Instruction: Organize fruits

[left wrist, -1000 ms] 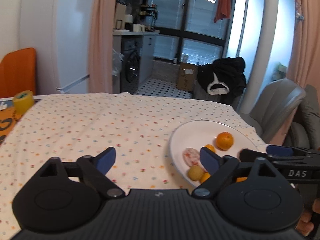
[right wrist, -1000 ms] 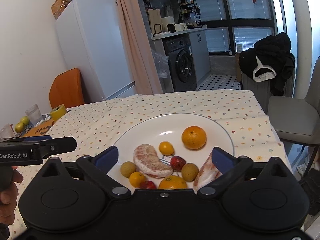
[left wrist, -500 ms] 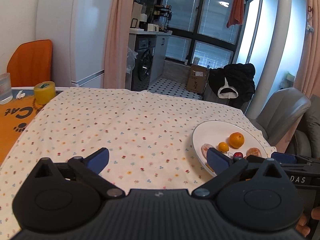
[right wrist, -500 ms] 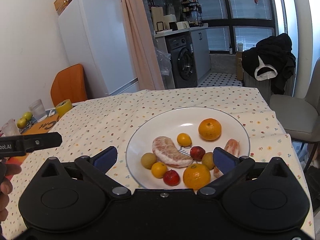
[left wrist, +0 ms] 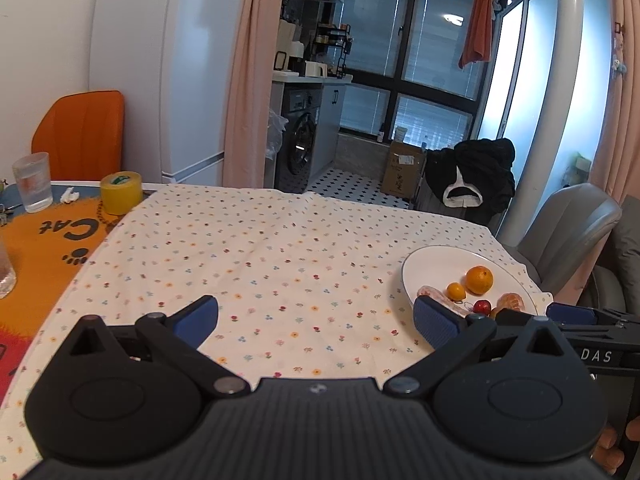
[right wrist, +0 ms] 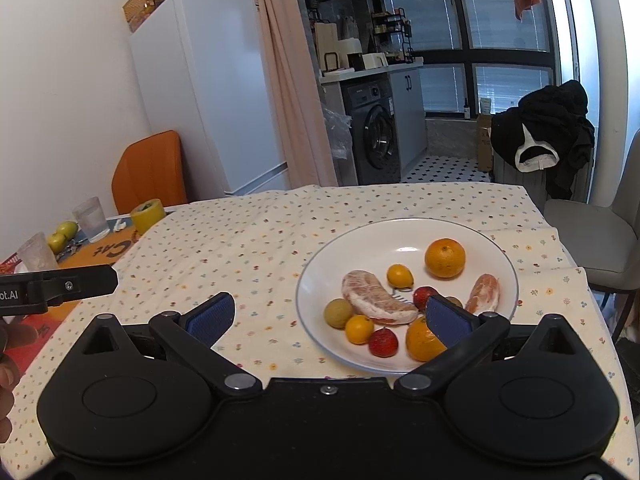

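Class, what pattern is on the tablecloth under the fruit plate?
Cream tablecloth with small multicoloured flowers, clearest in the right wrist view.

Both views are evenly lit by cool daylight from the windows (left wrist: pixel 432 64) at one o'clock. A ceiling lamp's glare is mirrored on the plate (right wrist: pixel 406 249). Straight lines are bowed and corners blackened by fisheye distortion. Focus is sharp.

White plate (right wrist: pixel 496 256); floral-dotted cream tablecloth (right wrist: pixel 256 248); orange chair (right wrist: pixel 148 172); yellow tape roll (left wrist: pixel 121 192).
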{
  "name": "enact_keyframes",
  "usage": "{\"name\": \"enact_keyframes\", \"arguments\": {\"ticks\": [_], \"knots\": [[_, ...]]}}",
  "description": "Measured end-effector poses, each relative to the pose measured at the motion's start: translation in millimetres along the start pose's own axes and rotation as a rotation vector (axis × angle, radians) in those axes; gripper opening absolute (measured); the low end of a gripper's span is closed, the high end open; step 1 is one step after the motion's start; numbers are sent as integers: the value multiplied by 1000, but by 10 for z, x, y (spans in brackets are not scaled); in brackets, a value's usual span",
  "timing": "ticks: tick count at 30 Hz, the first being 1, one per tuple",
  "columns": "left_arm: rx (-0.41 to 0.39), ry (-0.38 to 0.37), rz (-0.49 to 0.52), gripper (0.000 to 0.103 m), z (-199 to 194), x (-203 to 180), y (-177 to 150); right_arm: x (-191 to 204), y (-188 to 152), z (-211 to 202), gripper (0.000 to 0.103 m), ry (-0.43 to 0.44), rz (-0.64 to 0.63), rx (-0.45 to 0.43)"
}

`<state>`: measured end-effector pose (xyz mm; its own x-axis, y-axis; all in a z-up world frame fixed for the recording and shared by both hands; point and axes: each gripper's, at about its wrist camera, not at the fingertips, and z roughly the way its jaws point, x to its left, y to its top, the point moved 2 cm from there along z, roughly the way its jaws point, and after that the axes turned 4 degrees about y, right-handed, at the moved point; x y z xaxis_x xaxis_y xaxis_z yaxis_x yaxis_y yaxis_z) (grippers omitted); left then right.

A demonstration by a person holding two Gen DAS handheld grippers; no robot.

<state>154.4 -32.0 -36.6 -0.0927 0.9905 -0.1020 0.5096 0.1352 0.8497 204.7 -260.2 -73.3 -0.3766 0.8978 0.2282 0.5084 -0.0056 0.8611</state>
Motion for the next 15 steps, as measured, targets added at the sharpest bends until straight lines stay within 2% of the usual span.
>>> {"name": "enact_keyframes", "arguments": {"ticks": [15], "knots": [[-68, 24, -28, 103, -473, 199, -42, 226, -25, -301, 103, 24, -23, -52]]}}
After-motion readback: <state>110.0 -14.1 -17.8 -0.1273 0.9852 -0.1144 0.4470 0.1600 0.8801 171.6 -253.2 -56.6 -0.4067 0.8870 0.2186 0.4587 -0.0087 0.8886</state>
